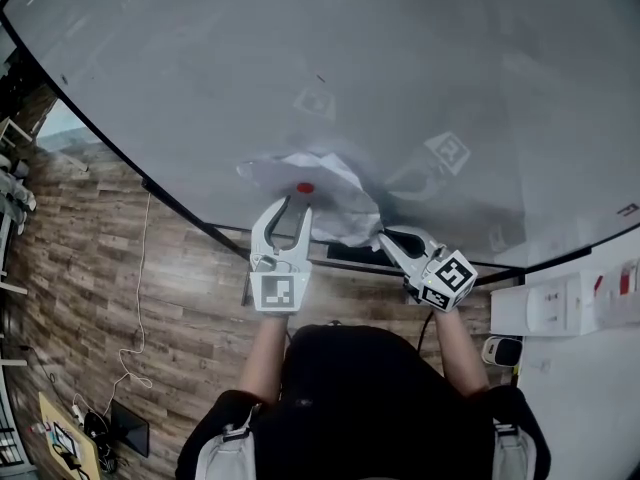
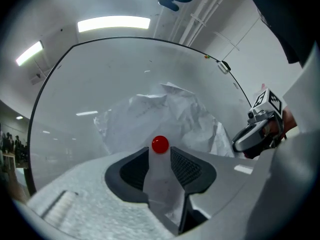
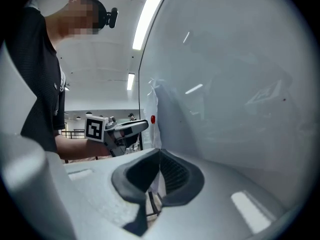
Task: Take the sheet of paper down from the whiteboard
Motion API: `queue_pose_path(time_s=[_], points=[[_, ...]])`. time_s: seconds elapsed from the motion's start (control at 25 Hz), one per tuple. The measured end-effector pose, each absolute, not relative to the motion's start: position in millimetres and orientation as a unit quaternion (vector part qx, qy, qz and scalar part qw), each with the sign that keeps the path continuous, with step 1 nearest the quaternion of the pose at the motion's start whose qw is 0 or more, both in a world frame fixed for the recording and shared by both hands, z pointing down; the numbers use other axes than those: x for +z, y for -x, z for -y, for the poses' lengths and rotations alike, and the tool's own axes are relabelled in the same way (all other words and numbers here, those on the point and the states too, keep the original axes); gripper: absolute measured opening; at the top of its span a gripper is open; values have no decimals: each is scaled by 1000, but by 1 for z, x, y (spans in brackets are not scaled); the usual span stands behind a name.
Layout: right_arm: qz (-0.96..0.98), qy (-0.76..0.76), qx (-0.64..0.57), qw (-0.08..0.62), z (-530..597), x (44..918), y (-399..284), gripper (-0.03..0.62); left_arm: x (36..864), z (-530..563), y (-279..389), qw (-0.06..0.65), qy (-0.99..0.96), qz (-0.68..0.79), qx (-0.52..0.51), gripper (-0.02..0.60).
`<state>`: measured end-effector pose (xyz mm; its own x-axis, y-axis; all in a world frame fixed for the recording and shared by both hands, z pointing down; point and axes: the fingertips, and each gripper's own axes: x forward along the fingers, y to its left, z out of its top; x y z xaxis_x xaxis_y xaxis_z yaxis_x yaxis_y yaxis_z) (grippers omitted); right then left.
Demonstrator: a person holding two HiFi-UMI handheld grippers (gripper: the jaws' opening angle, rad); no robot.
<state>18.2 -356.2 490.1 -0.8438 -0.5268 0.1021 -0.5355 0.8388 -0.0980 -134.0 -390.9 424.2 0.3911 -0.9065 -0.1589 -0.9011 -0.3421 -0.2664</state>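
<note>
A crumpled white sheet of paper [image 1: 330,193] hangs on the whiteboard [image 1: 420,68] under a red round magnet [image 1: 305,187]. My left gripper [image 1: 291,208] is open, and its jaws stand on either side of a spot just below the magnet. In the left gripper view the magnet [image 2: 160,144] sits right at the tips of my left gripper [image 2: 160,153], with the paper [image 2: 170,114] behind the gap. My right gripper [image 1: 386,236] is shut on the sheet's lower right corner. In the right gripper view the paper [image 3: 152,101] runs edge-on into my closed right gripper [image 3: 160,154].
The whiteboard's dark frame [image 1: 120,158] curves along its lower edge. Below it lie a wood-pattern floor [image 1: 120,298] and a thin white cable [image 1: 143,298]. A white wall panel with sockets [image 1: 560,303] stands to the right. Desks [image 1: 15,188] are far left.
</note>
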Motion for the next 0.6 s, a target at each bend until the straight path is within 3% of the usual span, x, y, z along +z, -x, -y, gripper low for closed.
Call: queue_pose_path(time_s=[0.6], points=[[961,-263,75,46,352,498,-8,5,409,407,125,208,798,-565,-13,164]])
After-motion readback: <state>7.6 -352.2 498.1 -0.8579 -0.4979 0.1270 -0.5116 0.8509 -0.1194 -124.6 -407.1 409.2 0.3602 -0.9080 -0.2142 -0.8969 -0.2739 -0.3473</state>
